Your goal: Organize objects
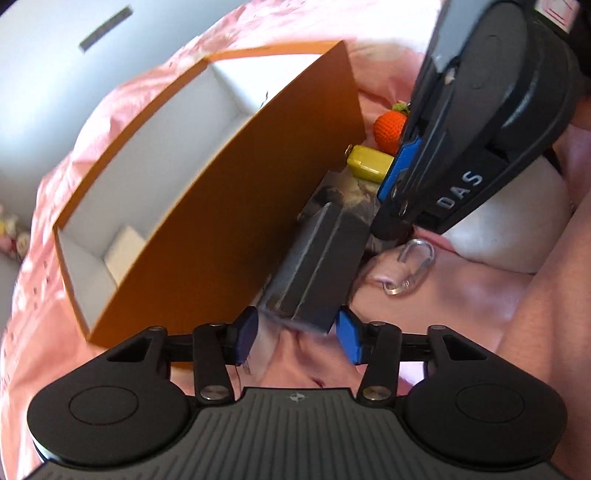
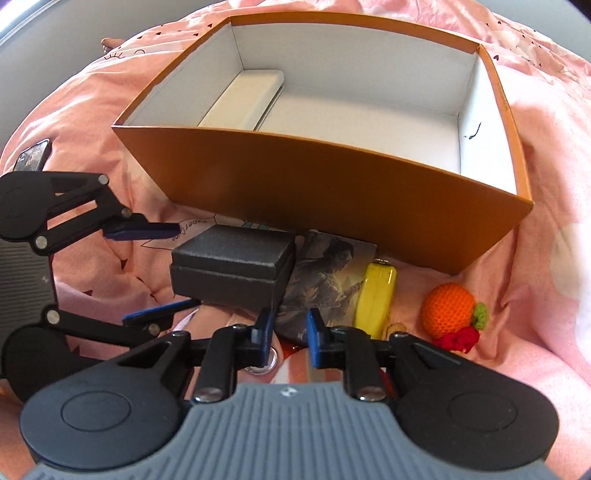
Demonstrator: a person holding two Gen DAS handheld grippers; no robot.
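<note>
While the black case (image 1: 314, 266) lies on the bed beside the orange box (image 1: 229, 206), the left hand-held gripper (image 1: 297, 332) is spread around its near end, long axis pointing straight away. The right hand-held gripper (image 2: 290, 332), jaws apart and empty, hovers just beside.

Rumpled pink bedspread (image 2: 546, 155) with small dark heart prints covering the whole surface, plain pale grey wall (image 1: 40, 74) behind it with a dark narrow slot (image 1: 106, 28), bright daylight across the fabric, blurred soft toys (image 1: 13, 232) at the far edge
</note>
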